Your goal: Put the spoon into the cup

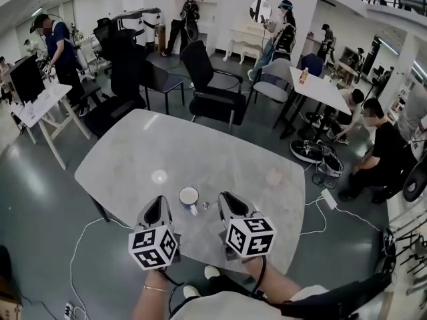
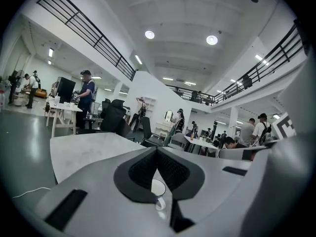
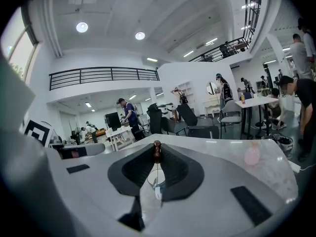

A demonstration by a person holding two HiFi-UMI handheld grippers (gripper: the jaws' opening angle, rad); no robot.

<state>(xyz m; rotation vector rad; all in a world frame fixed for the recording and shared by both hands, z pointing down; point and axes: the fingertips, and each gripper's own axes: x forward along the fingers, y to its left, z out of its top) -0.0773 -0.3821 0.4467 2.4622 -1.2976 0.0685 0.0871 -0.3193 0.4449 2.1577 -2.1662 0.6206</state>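
Note:
A white cup (image 1: 189,197) with a handle stands on the grey marble table (image 1: 133,159), near its front edge. My left gripper (image 1: 160,209) is just left of the cup, its jaws together and empty. In the left gripper view the cup (image 2: 157,186) shows low in the gap behind the shut left gripper (image 2: 157,151). My right gripper (image 1: 224,201) is just right of the cup, shut on the spoon. In the right gripper view the spoon's brown handle end (image 3: 157,150) sticks up from the pinched tips of the right gripper (image 3: 157,157), and the cup (image 3: 155,177) lies beyond them.
A pale pink spot (image 1: 273,177) marks the table to the right, also seen as a pink spot (image 3: 252,154) in the right gripper view. Black chairs (image 1: 213,92) stand past the far edge. People sit and stand around other tables (image 1: 320,89). Cables (image 1: 320,212) run on the floor.

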